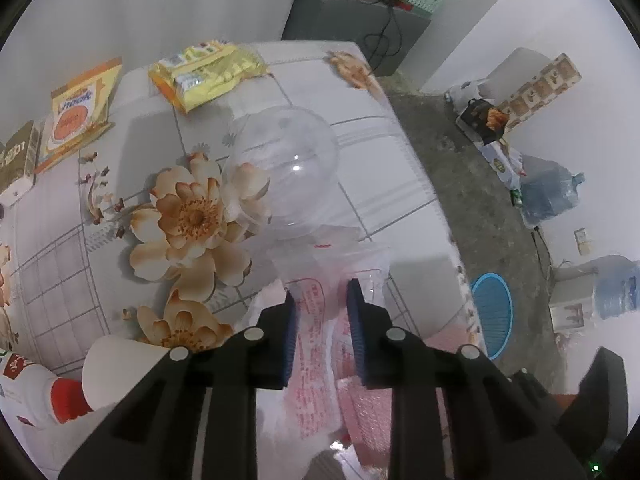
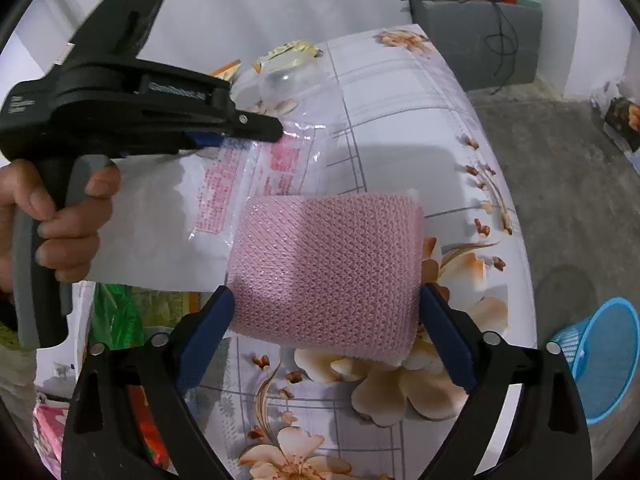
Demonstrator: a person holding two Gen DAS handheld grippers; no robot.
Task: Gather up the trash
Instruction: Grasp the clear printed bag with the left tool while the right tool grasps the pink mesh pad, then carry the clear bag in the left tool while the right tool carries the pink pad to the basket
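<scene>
The clear plastic bag (image 1: 320, 320) with red print is half hidden under the left gripper (image 1: 322, 300), whose narrowed jaws pinch it over the floral table (image 1: 360, 92). The right gripper (image 2: 326, 316) spans wide, clamped on the pink bubble-wrap roll (image 2: 326, 268).

Tabletop (image 1: 360, 92): floral-print cover.
On it: clear plastic dome lid (image 1: 282, 172), yellow snack packet (image 1: 206, 74), orange packet (image 1: 82, 110), white paper cup (image 1: 120, 372).
Floor (image 1: 460, 168): blue basket (image 1: 492, 314).

Brown carton (image 1: 18, 156) cropped at edge
</scene>
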